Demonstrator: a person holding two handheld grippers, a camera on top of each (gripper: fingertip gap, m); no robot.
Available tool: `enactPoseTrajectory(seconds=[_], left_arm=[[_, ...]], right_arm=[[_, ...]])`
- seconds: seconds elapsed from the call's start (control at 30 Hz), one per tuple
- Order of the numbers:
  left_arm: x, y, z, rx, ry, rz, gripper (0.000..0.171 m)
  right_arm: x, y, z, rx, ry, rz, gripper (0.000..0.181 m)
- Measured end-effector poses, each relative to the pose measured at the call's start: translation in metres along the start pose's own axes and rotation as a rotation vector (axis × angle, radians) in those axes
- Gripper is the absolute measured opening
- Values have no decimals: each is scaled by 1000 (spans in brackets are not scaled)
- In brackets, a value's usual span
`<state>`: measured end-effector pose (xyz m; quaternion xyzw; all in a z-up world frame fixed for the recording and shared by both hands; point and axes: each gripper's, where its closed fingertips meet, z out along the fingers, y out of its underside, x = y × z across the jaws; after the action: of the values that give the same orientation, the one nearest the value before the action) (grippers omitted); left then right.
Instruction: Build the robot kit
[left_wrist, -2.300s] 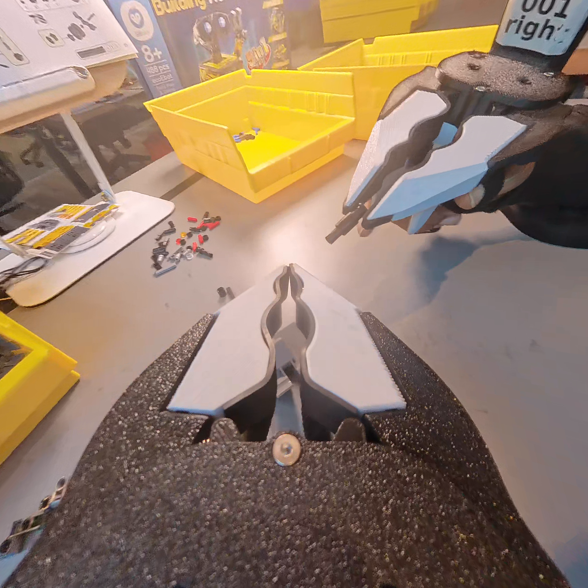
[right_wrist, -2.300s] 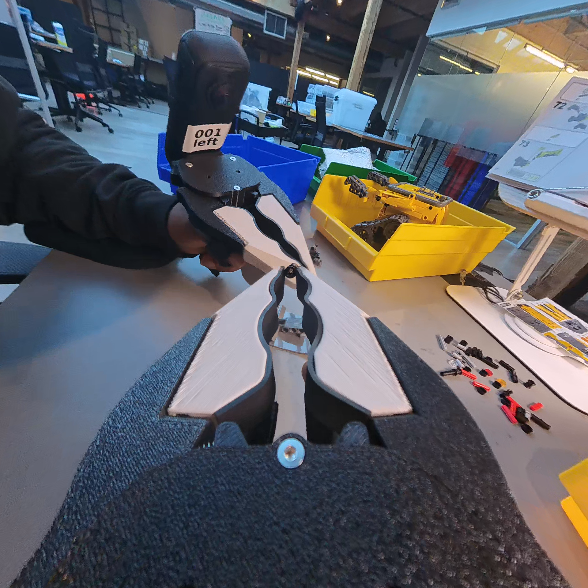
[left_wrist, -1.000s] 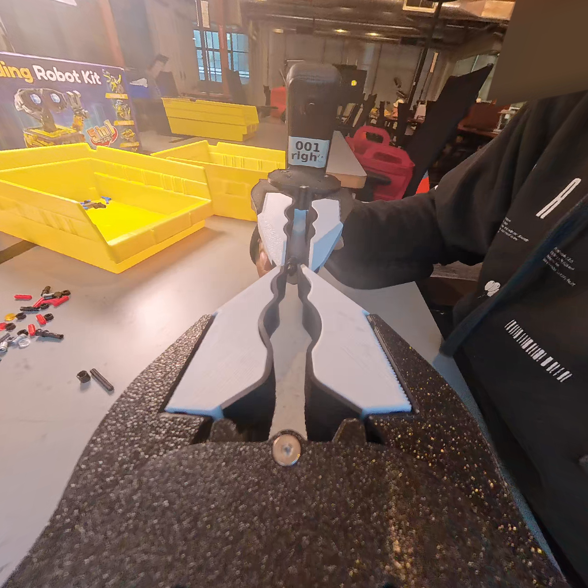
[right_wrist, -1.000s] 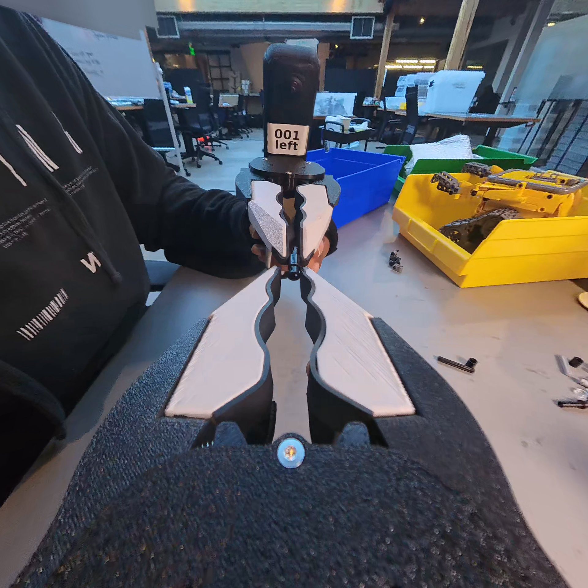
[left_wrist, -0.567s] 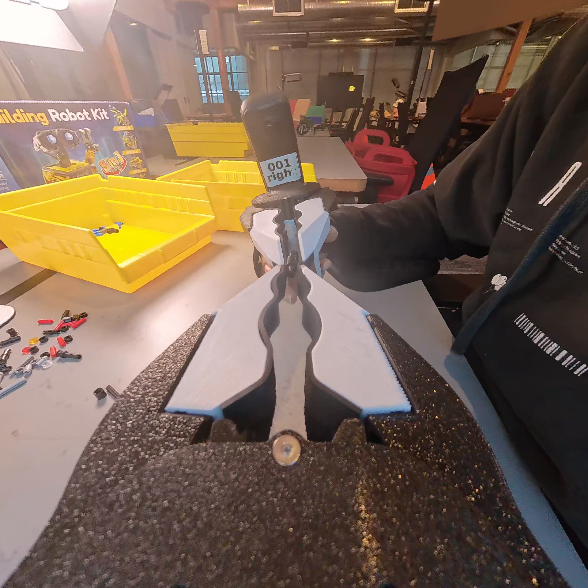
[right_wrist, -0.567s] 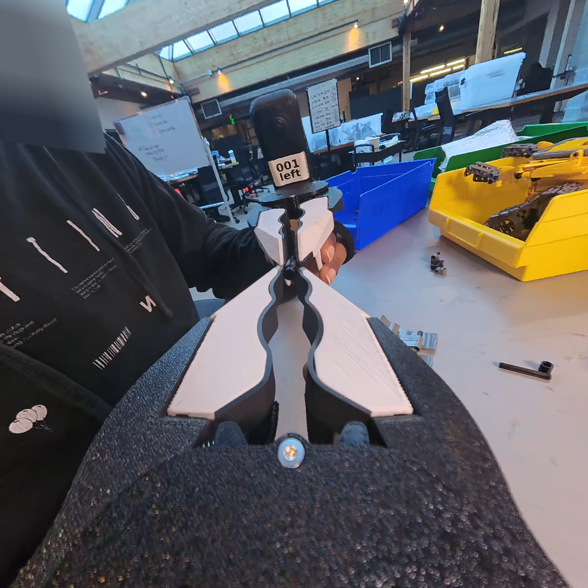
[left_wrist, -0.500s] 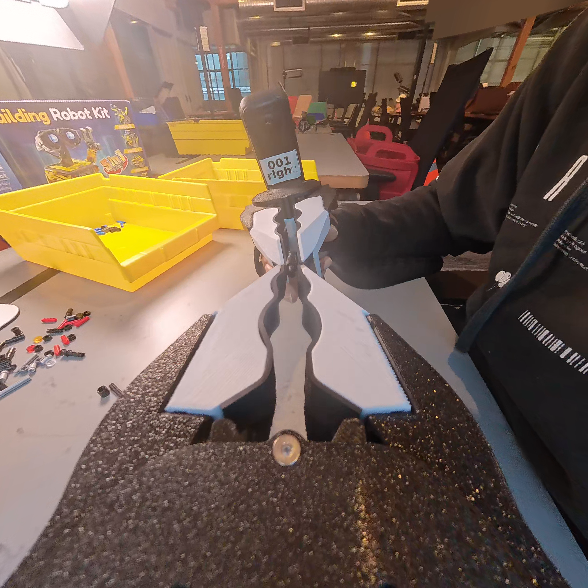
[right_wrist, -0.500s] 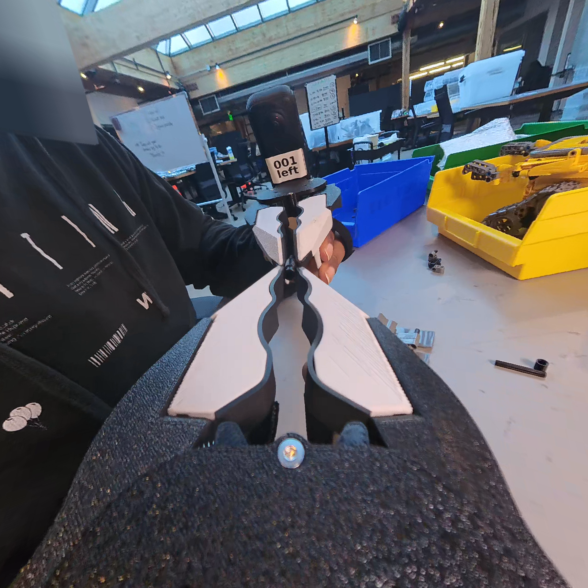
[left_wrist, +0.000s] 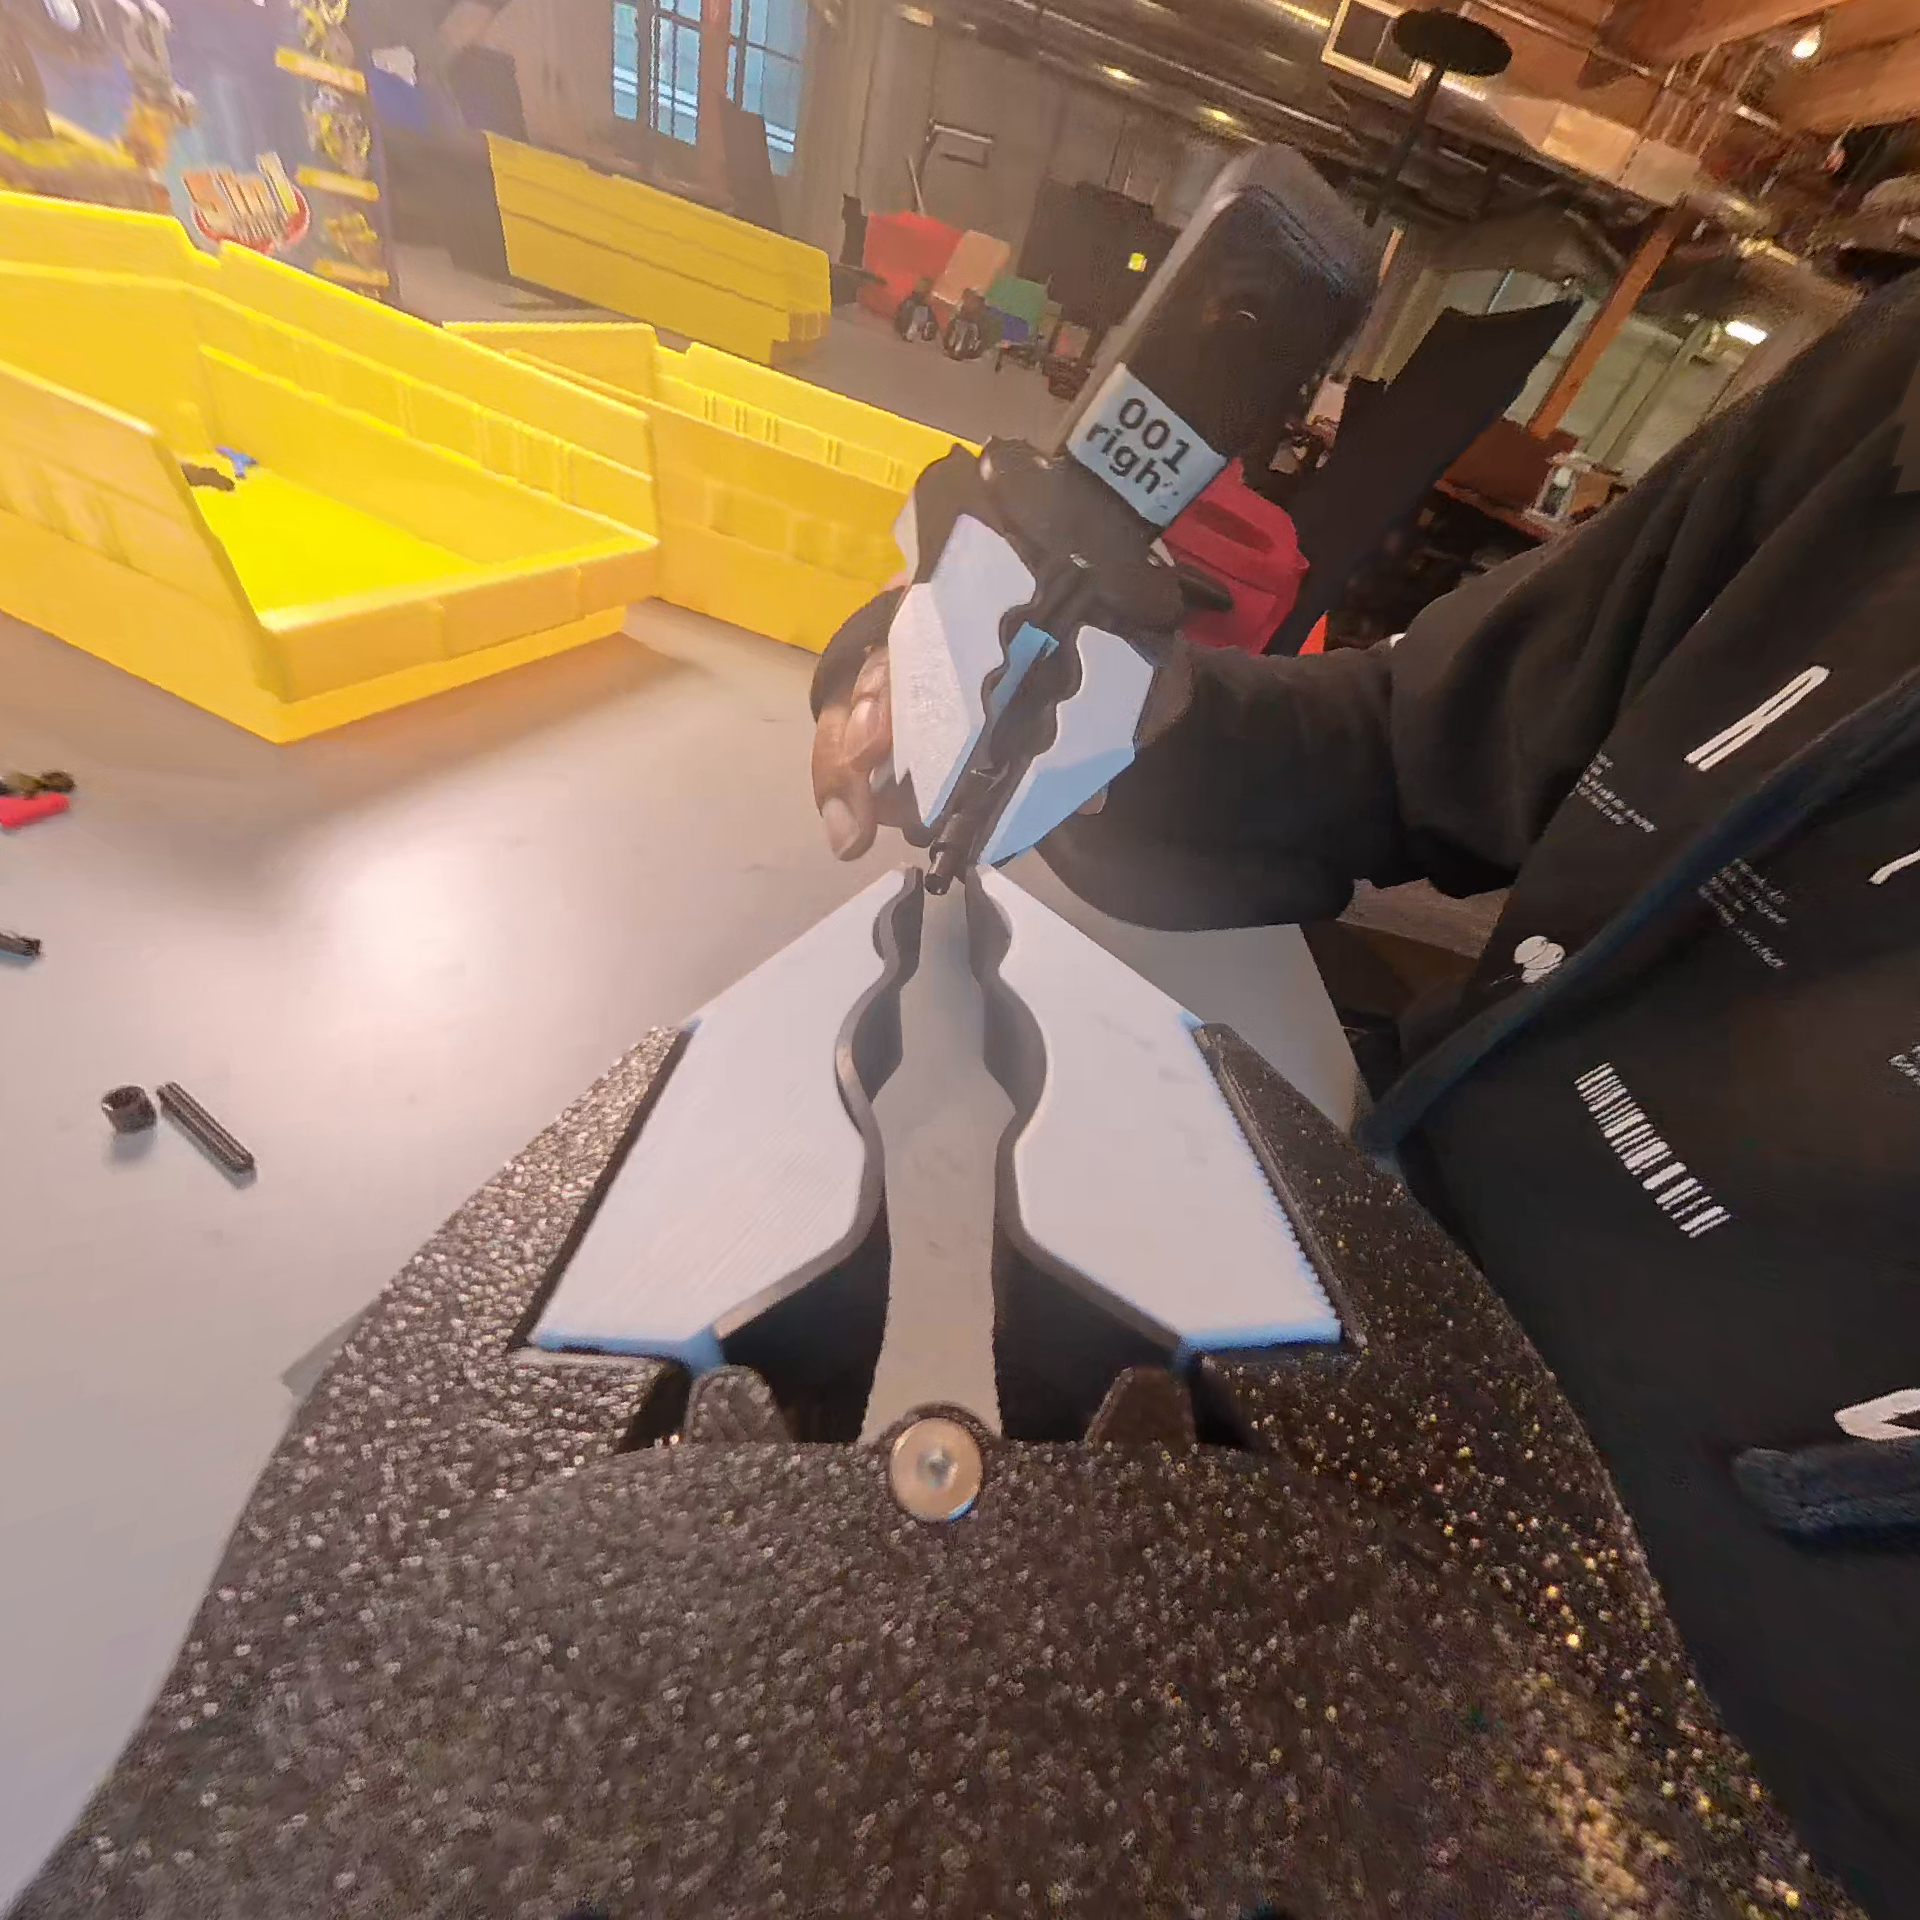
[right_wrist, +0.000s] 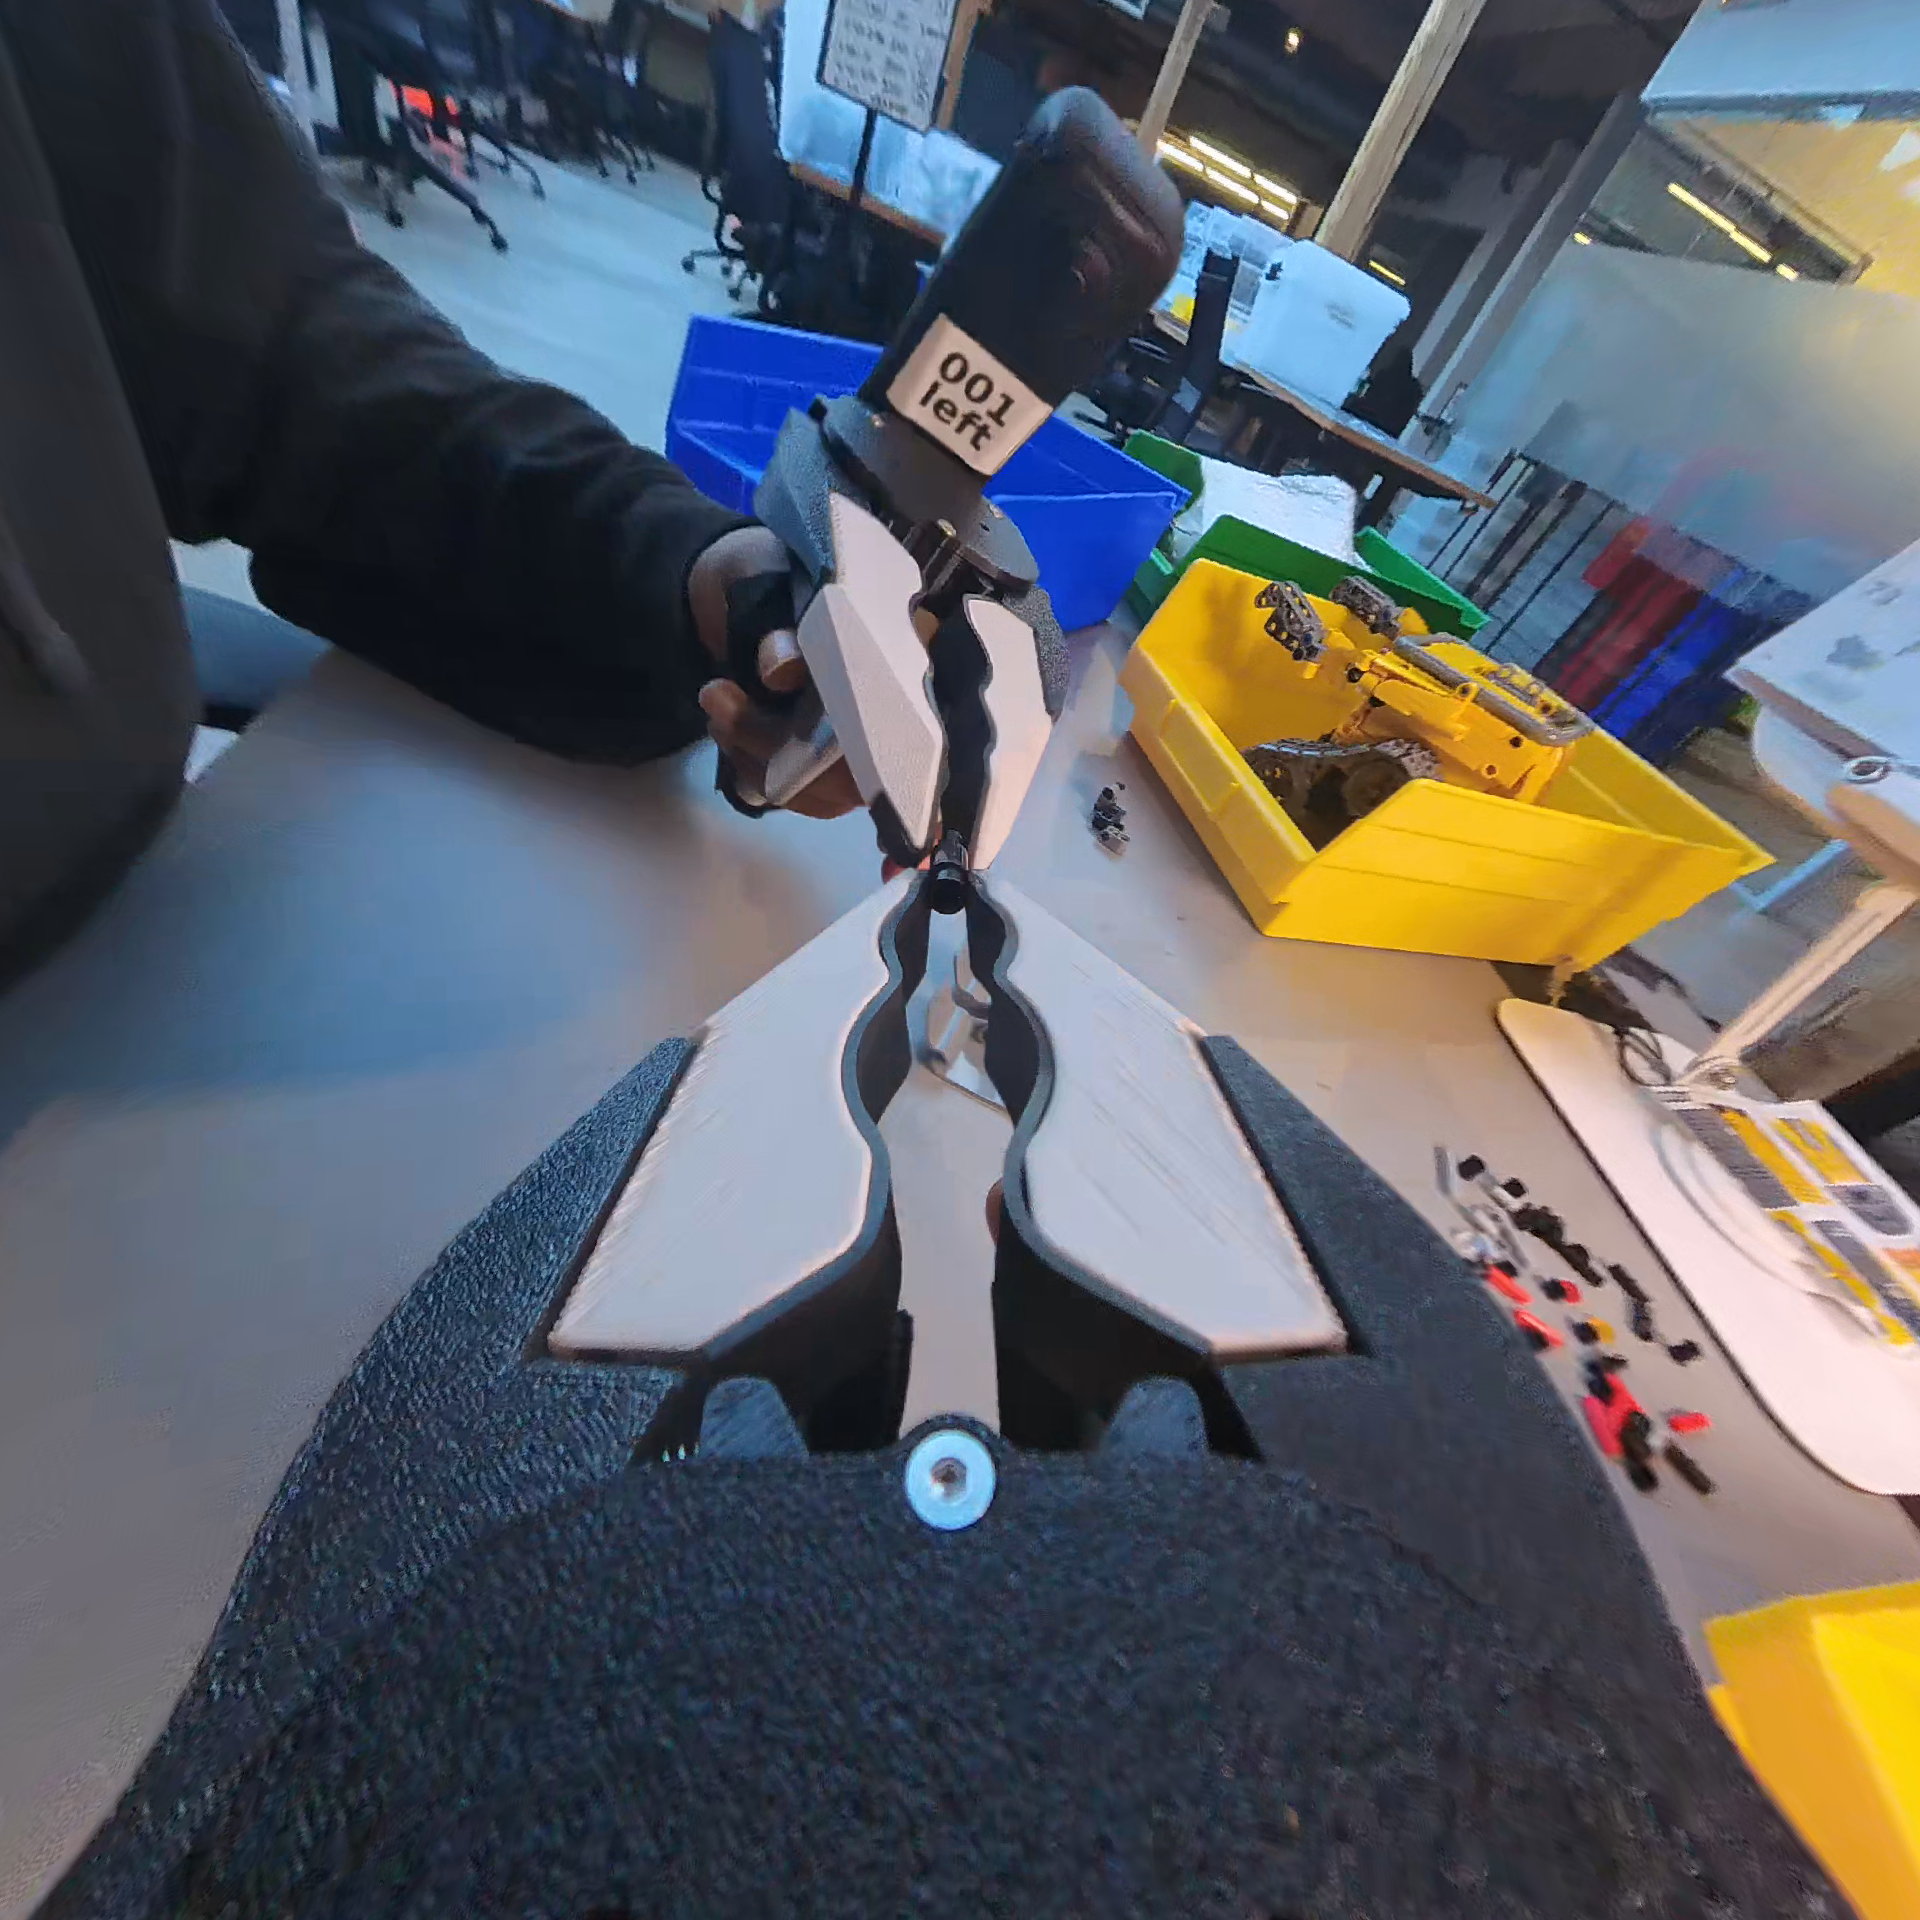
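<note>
Left tool (left_wrist: 943, 878) at frame centre, tips slightly apart, nothing between them. Right tool (left_wrist: 961, 847) just above it, tilted, clamped on a small black pin (left_wrist: 948, 860) that sticks out toward the left tool's tips. In the right wrist view the right tool (right_wrist: 945, 885) pinches the black pin (right_wrist: 945, 883) at centre, the left tool (right_wrist: 940, 836) tip-to-tip with it. Grey bench (left_wrist: 436, 935) below. Black axle and bush (left_wrist: 182, 1122) lie at left. Yellow bin (right_wrist: 1455, 831) with a yellow model sits upper right; loose red and black parts (right_wrist: 1579, 1320) at right.
</note>
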<state>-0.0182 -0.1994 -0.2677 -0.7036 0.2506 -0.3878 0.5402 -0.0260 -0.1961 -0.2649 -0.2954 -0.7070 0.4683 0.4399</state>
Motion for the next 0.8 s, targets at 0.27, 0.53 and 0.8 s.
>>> enactPoseTrajectory(seconds=[0.27, 0.53, 0.8], left_arm=[[2, -4, -2, 8, 20, -10, 6], [-35, -21, -40, 65, -112, 51, 6], [-56, 3, -54, -80, -193, 103, 6]], right_arm=[[-3, -2, 2, 15, -16, 30, 7], [51, 64, 12, -250, -63, 238, 18], [82, 120, 65, -599, -352, 25, 18]])
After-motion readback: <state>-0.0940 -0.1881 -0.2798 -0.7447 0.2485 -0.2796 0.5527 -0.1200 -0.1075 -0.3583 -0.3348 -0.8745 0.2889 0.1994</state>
